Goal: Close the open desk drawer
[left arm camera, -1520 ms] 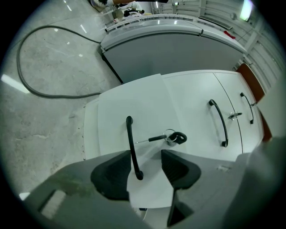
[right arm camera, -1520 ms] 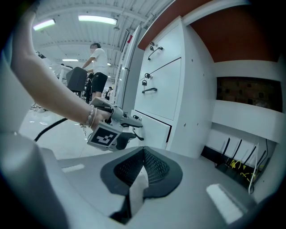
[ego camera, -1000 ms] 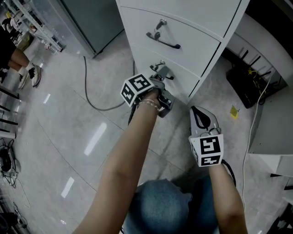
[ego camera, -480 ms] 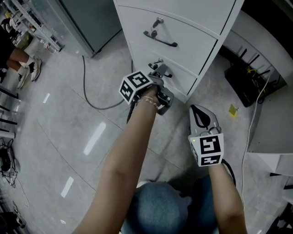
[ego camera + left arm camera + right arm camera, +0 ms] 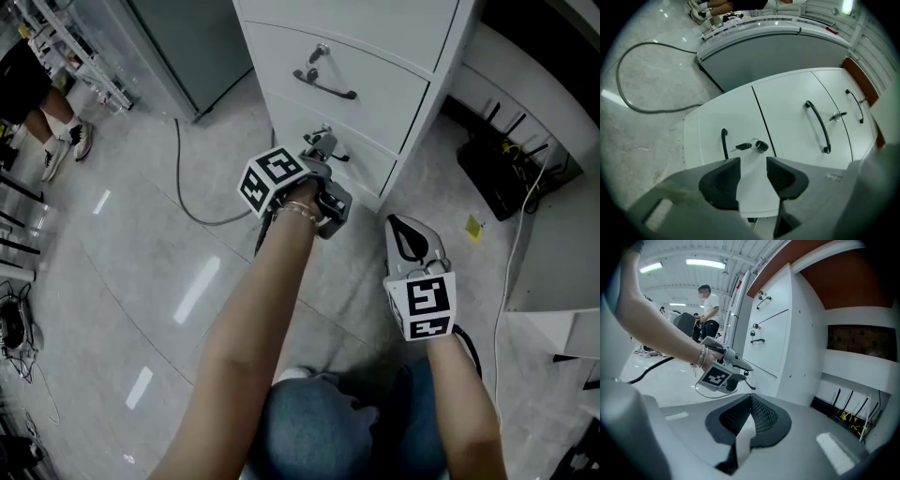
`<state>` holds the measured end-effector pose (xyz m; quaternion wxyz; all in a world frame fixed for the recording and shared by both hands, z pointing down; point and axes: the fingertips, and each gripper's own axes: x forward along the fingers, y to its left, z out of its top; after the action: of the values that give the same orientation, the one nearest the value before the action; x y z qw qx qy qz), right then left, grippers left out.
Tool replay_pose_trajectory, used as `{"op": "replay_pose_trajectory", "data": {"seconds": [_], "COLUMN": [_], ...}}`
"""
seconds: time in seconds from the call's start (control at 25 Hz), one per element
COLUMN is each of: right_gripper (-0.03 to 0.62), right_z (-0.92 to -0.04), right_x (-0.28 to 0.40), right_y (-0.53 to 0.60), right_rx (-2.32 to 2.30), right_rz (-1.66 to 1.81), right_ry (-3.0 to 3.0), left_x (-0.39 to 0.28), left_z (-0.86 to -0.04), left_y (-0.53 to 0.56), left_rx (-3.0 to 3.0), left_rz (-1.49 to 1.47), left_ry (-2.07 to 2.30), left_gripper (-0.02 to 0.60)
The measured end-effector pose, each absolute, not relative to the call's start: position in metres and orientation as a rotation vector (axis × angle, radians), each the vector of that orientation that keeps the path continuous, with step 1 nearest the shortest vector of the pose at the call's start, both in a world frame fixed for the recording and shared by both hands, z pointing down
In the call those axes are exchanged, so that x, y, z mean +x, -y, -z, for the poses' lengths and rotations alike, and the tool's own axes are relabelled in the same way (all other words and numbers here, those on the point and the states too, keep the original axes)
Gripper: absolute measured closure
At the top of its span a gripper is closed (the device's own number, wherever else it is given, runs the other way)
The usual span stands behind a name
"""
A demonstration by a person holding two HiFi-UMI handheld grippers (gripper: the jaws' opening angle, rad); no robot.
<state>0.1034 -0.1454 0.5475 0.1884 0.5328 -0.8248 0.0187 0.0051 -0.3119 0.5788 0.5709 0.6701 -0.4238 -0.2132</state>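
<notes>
White and smooth, the lowest desk drawer (image 5: 361,161) sits flush at the cabinet's (image 5: 375,56) bottom edge, with a slim curved black handle (image 5: 724,143) and a dangling key (image 5: 744,146). The left gripper (image 5: 752,164) has ribbed dark pads that have just been closing and stand apart, grasping nothing. The right gripper (image 5: 750,401) is clenched and empty.

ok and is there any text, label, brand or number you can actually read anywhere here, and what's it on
No readable words, numbers or brands in any view.
marker cubes: black-and-white square patterns, not letters.
yellow slip on the floor: too small to read.
pale sticker on the grey housing: blurred, nothing legible.
drawer fronts: no label.
</notes>
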Motion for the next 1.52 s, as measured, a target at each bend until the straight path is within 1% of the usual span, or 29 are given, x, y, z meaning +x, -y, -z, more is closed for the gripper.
{"op": "replay_pose_trajectory", "data": {"seconds": [0.08, 0.28, 0.36, 0.52, 0.8, 1.04, 1.16, 1.32, 1.52], "right_gripper": [0.595, 0.595, 0.595, 0.595, 0.595, 0.596, 0.597, 0.597, 0.597], "right_z": [-0.54, -0.533, -0.531, -0.524, -0.501, -0.478, -0.458, -0.429, -0.395], "right_x": [0.098, 0.096, 0.096, 0.096, 0.108, 0.107, 0.094, 0.077, 0.071], "right_y": [0.144, 0.141, 0.14, 0.138, 0.138, 0.137, 0.136, 0.131, 0.124], "right_rx": [1.487, 1.488, 1.493, 1.503, 1.624, 1.654, 1.59, 1.543, 1.553], "right_rz": [-0.037, -0.047, -0.051, -0.045, -0.078, -0.155, -0.114, -0.062, -0.041], "right_ry": [2.338, 2.366, 2.373, 2.383, 2.404, 2.464, 2.51, 2.547, 2.566], "left_x": [0.001, -0.019, -0.028, -0.044, -0.068, -0.101, -0.11, -0.11, -0.086], "left_z": [-0.578, -0.578, -0.569, -0.543, -0.498, -0.462, -0.441, -0.408, -0.368], "left_y": [0.301, 0.275, 0.268, 0.253, 0.218, 0.194, 0.186, 0.173, 0.154], "left_rx": [1.604, 1.678, 1.711, 1.799, 2.068, 2.15, 2.203, 2.298, 2.466], "left_rz": [0.467, 0.365, 0.364, 0.368, 0.18, 0.117, 0.082, -0.016, -0.144], "left_ry": [1.005, 1.062, 1.08, 1.093, 1.273, 1.422, 1.462, 1.493, 1.485], "left_gripper": [0.405, 0.44, 0.48, 0.58, 0.581, 0.581, 0.581, 0.581, 0.583]}}
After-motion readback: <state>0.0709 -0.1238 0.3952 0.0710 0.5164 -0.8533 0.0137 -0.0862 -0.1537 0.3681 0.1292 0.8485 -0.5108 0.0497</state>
